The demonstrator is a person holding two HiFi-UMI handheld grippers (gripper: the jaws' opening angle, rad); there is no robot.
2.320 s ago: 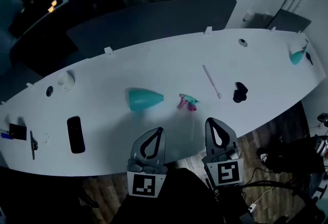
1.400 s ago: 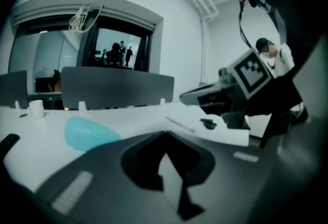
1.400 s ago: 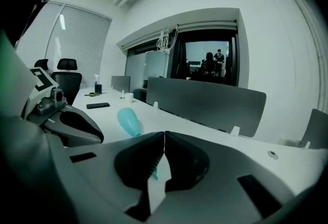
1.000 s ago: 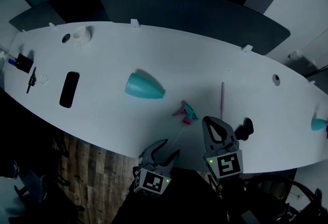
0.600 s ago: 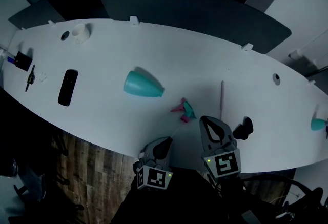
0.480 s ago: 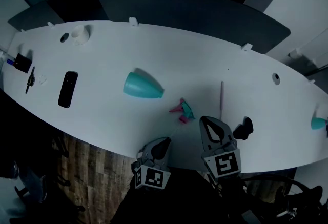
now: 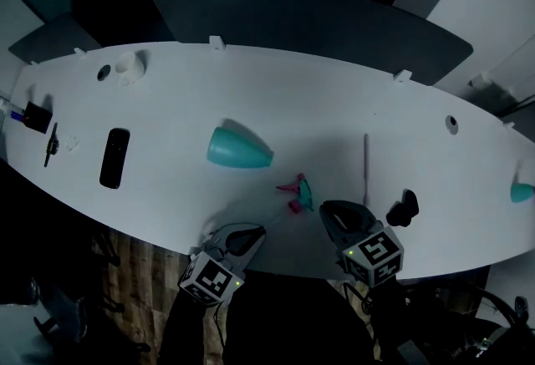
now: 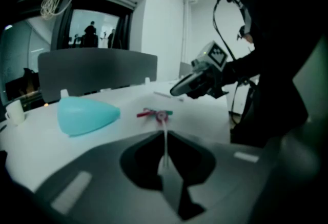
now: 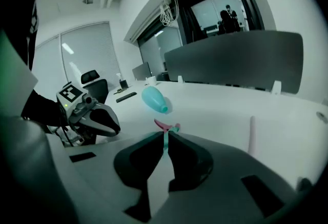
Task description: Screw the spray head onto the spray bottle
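The spray head [image 7: 298, 192], pink and teal, lies on the white bench [image 7: 334, 96] near its front edge, not screwed onto anything. Its thin white dip tube [image 7: 274, 221] trails from it toward my left side. The fingers of my left gripper [image 8: 164, 162] are clenched on the far end of that tube; in the left gripper view the tube runs straight from the head down into the point where the two tips meet. My right gripper [image 9: 165, 141] sits just beside the spray head on its other side, fingers pressed together. A sliver of teal shows in the slit between them, and I cannot tell whether they touch the head.

The teal spray bottle [image 7: 239, 147] lies on its side further back on the bench, apart from the head, its narrow neck end turned toward it. A thin pale pink rod [image 7: 365, 156] lies beyond my right gripper, and a small black object [image 7: 401, 209] rests to that gripper's right. Far to my left are a flat black slab [image 7: 114, 158] and a white cup [image 7: 128, 67].
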